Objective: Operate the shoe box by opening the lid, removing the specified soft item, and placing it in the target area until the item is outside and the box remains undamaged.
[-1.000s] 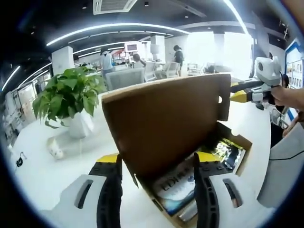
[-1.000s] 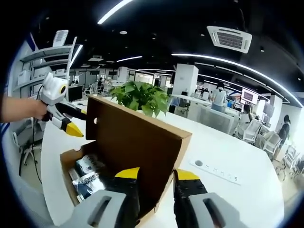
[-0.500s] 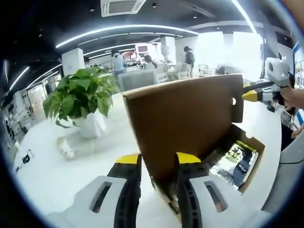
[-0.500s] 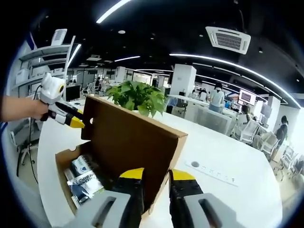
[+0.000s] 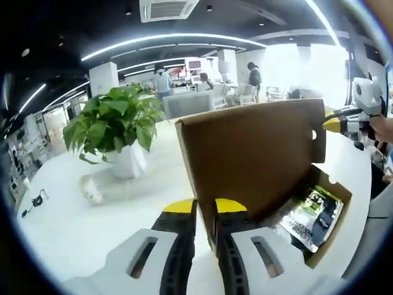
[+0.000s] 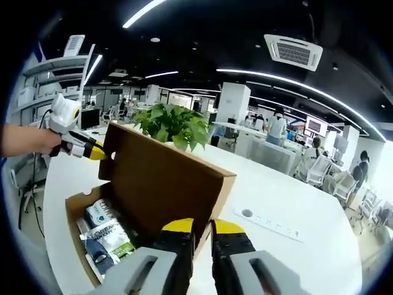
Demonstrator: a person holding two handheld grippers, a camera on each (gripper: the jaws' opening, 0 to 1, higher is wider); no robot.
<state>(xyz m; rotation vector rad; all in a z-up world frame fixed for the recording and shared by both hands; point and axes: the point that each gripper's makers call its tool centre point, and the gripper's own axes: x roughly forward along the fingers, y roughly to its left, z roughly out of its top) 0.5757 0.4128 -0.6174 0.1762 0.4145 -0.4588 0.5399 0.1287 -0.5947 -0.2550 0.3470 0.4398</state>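
The shoe box stood on the white worktop, in the right half of the left gripper view and in the lower left of the right gripper view. Its brown lid was raised upright, so the box was open. Inside the box lay a soft item in printed plastic packing, with green and white colours; in the right gripper view it lay at the lower left, with another packed item beside it.

The left gripper rose from the bottom centre of its view. Its yellow-tipped jaws were clenched on the near edge of the lid. The right gripper stood at the bottom centre of its own view, and its jaws were pinched on the other end of the lid in the same way. Each gripper also appeared in the other view, at the far end of the lid, held by a hand.

A potted plant in a white pot stood on the worktop, at the centre left of the left gripper view, behind the lid. A small white object lay near it. In the right gripper view a flat white power outlet strip sat in the worktop at the right of the box.
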